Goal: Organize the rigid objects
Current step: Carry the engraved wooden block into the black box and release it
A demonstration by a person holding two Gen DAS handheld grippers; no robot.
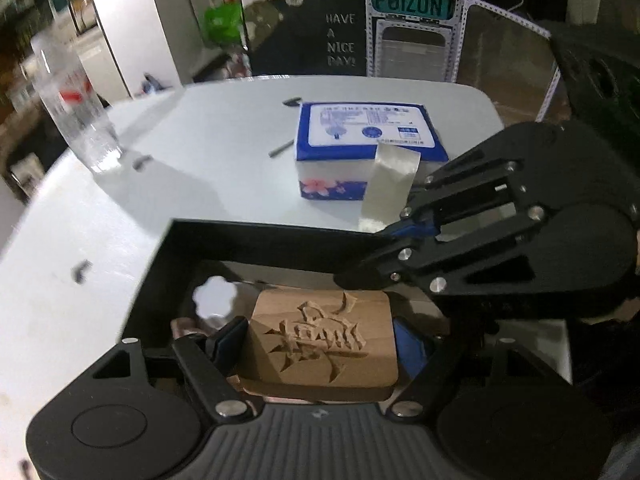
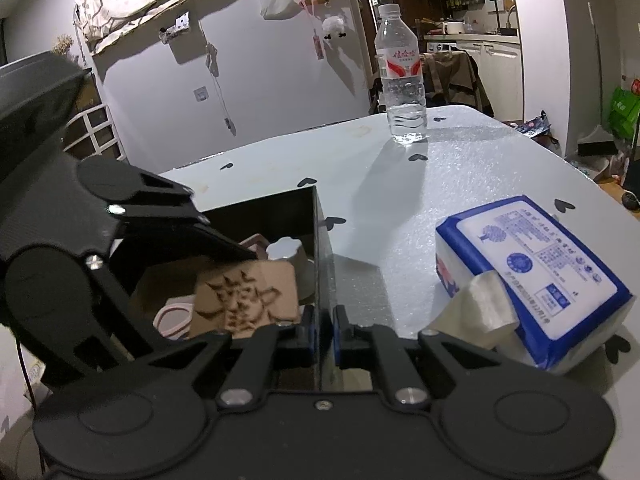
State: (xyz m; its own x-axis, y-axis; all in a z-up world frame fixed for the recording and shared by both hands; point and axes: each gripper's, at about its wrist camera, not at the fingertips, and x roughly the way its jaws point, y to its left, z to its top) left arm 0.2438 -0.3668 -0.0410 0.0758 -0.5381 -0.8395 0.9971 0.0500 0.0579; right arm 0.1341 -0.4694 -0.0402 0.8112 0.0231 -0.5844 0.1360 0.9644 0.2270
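Note:
A wooden block (image 1: 324, 340) with a carved character sits between the pads of my left gripper (image 1: 320, 342), which is shut on it. The block hangs tilted just inside a black open box (image 1: 256, 232). In the right wrist view the same block (image 2: 248, 296) shows over the box (image 2: 316, 240), under a left gripper finger (image 2: 216, 240). My right gripper (image 2: 323, 336) is shut on the box's thin side wall, and its fingers (image 1: 400, 228) show pinching the rim. A white flower-shaped piece (image 1: 212, 300) and a pink item (image 2: 172, 320) lie inside the box.
A blue and white tissue pack (image 2: 536, 272) with a loose tape strip (image 1: 392, 184) lies right of the box. A clear water bottle (image 2: 402, 80) stands far back on the white table (image 2: 400, 184). Room clutter lies beyond the table edges.

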